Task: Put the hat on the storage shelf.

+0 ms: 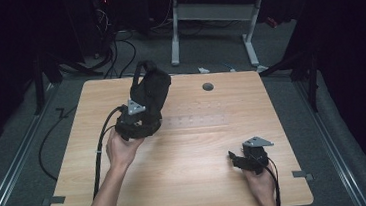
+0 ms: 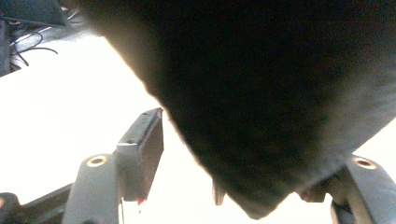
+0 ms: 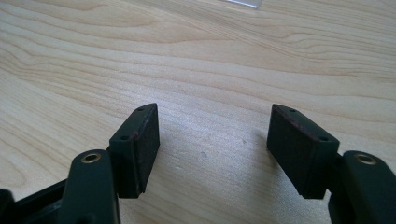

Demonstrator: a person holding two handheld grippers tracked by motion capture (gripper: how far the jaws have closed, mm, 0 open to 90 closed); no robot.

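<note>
A black, soft, bag-like object (image 1: 150,85) stands up over the far left part of the wooden table (image 1: 200,146). My left gripper (image 1: 141,111) is held against its near side by a hand. In the left gripper view the dark object (image 2: 261,93) hangs between the jaws of the left gripper (image 2: 238,154). The jaws are wide apart: a gap shows beside the left pad (image 2: 142,154), and the right pad is hidden behind the object. My right gripper (image 1: 235,157) rests low at the near right, open and with nothing in it. The right gripper view shows this gripper (image 3: 215,126) over bare wood (image 3: 187,56).
A round grey grommet (image 1: 207,87) sits near the table's far edge. Cables trail off the left side onto the floor (image 1: 48,140). Another desk's white legs (image 1: 251,42) stand beyond the table. Dark surroundings lie on both sides.
</note>
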